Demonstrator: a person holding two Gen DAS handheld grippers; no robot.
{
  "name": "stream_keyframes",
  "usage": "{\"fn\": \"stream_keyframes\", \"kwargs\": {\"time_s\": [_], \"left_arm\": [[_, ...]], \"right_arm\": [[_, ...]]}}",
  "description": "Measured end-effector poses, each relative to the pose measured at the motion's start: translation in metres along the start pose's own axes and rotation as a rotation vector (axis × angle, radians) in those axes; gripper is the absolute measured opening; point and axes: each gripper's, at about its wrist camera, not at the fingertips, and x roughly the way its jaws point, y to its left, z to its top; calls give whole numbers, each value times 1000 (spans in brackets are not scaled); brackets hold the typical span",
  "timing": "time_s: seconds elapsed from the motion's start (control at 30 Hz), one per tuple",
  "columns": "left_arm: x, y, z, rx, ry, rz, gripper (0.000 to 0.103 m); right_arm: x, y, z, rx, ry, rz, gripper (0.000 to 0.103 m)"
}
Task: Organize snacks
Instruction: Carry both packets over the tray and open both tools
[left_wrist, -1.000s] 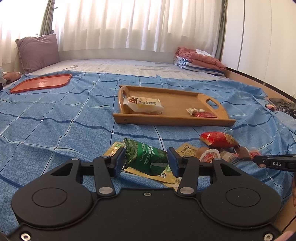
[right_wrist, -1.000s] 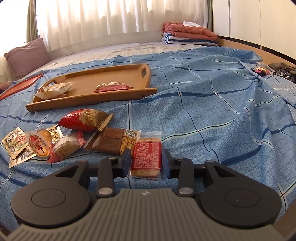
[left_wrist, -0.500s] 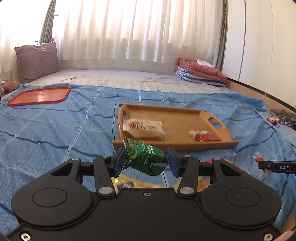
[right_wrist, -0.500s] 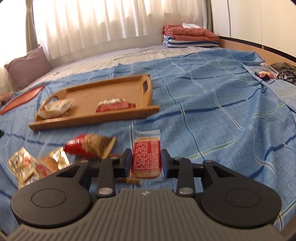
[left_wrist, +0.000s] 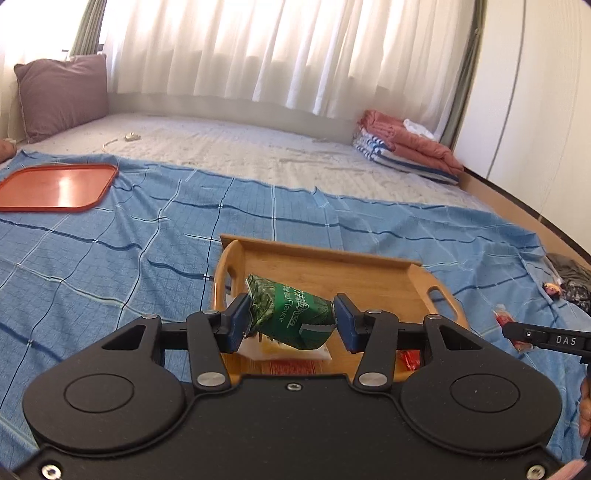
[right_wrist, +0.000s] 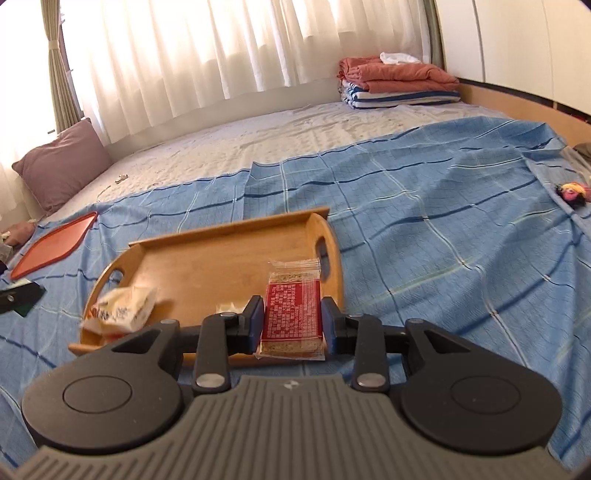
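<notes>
My left gripper (left_wrist: 291, 323) is shut on a green snack packet (left_wrist: 290, 315) and holds it in the air over the near left part of the wooden tray (left_wrist: 351, 273). My right gripper (right_wrist: 291, 323) is shut on a red cracker packet (right_wrist: 291, 312) and holds it above the tray's (right_wrist: 207, 258) near right end. A white-and-yellow snack bag (right_wrist: 122, 308) lies in the tray's left end; in the left wrist view it (left_wrist: 284, 349) lies under the green packet. A small red packet (left_wrist: 410, 358) lies in the tray.
The tray sits on a blue checked sheet (left_wrist: 110, 258) over a bed. An orange tray (left_wrist: 55, 186) lies far left, a purple pillow (left_wrist: 62, 96) behind it. Folded blankets (left_wrist: 406, 147) are at the far right. The right gripper's finger (left_wrist: 546, 338) shows at the right edge.
Both grippers lifted their packets off the sheet, away from the snack pile, and moved forward over the wooden tray. The pile has dropped out of both views.
</notes>
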Motion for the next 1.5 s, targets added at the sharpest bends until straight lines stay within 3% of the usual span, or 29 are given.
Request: {"fn": "stream_keyframes", "kwargs": {"time_s": [0.23,0.6,1.03,1.4,1.43,1.5], "left_arm": [[69,9,26,-23,42,45,47],[150,18,24,-51,116,79,47],[191,24,14,-88,177,100,47],[198,15,6,-42,195,112,51],[196,14,6,-35,194,115,55],[192,11,6,-29,195,106,64]], "right_arm": [[55,10,21,-30,51,-16,38],[119,7,11,-79,115,37,39],[139,10,6,-146,133,50,39],[143,3,2,-110,139,59,40],[142,2,2,-101,134,57,55],[139,0,3,-85,120,65,64]]}}
